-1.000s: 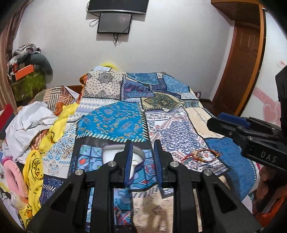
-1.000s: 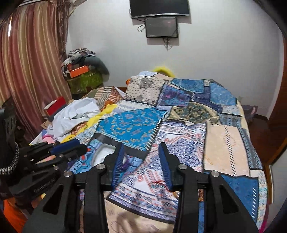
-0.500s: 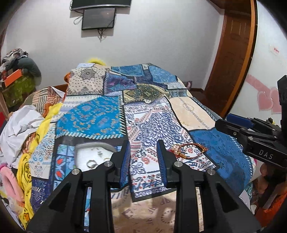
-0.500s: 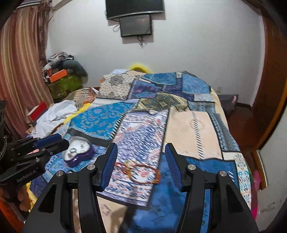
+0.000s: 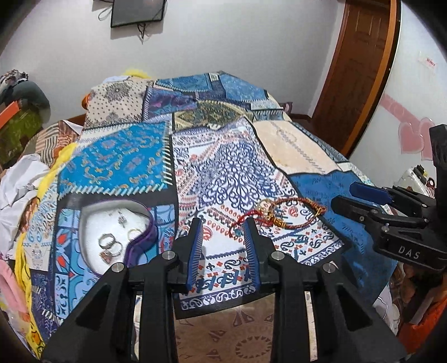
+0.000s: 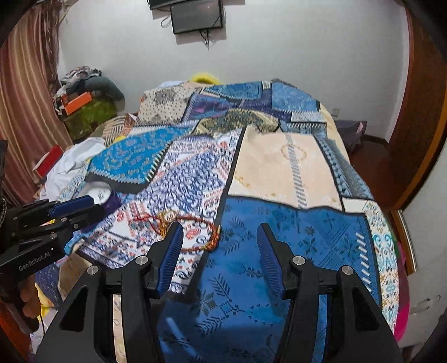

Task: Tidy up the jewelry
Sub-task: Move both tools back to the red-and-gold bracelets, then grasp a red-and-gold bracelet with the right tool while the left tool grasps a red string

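Observation:
A red and gold bracelet (image 5: 282, 213) lies on the patchwork bedspread; it also shows in the right wrist view (image 6: 190, 229). A purple heart-shaped jewelry box (image 5: 92, 223) with a white lining holds several rings (image 5: 110, 243); the box also shows in the right wrist view (image 6: 107, 196). My left gripper (image 5: 223, 245) is open and empty, between the box and the bracelet, above the bed. My right gripper (image 6: 220, 251) is open wide and empty, just right of the bracelet; it also shows at the right of the left wrist view (image 5: 366, 201).
The bedspread (image 6: 279, 167) covers the whole bed. Piled clothes (image 5: 19, 184) lie along its left side. A wooden door (image 5: 354, 69) stands at the right, a screen (image 6: 197, 15) hangs on the far wall, and a curtain (image 6: 22, 97) hangs at the left.
Both grippers have swung to the right, away from the box and toward the bracelet. The right gripper's jaws have opened wider. The bracelet and box have not moved.

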### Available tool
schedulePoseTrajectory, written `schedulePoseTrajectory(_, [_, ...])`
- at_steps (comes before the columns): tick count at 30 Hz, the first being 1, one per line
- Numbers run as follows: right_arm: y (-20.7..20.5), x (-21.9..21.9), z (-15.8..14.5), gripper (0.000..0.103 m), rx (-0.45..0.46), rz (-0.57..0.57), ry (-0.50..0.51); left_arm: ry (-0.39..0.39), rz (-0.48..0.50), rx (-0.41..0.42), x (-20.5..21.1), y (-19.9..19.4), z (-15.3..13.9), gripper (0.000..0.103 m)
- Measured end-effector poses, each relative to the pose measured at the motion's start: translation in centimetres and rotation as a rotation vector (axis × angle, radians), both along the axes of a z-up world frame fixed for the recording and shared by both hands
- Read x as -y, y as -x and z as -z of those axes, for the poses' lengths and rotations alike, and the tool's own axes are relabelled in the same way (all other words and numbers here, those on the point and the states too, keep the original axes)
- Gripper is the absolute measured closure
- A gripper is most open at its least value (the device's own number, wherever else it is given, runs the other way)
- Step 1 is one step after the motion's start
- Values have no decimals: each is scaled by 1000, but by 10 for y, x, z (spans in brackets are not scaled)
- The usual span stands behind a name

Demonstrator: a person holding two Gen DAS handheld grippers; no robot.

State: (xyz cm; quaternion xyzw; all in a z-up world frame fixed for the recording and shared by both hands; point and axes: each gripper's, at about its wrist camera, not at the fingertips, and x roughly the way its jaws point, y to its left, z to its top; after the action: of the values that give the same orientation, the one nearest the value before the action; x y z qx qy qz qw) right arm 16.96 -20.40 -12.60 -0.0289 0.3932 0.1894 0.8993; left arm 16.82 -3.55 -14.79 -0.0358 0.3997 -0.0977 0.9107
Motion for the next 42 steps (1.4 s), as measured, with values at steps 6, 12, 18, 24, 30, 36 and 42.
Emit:
schedulePoseTrajectory(6, [-3,2,14,52,-38,-9,6,2,16,-36,5,-8,15,74])
schedulePoseTrajectory(12, [-7,4,21,52,-56,-10,0,14,32,-61,10,-17,26,74])
schedulePoseTrajectory(18, [-11,0,24,52,-57,-19,-8,22,51,-70,15,-26,34,74])
schedulePoseTrajectory(24, [-16,-4,30,53,-64,-37,-19,60,68,-69,16,-34,39,74])
schedulePoseTrajectory(30, [-17,-5,36,72,-47,-24,7,52,77,-52,22,-34,43,76])
schedulePoseTrajectory(36, [-19,0,35,92,-47,-19,-25,47,74,-52,21,-31,40,95])
schedulePoseTrajectory(42, [-15,3,25,96,-33,-14,-53,47,66,-33,20,-22,30,96])
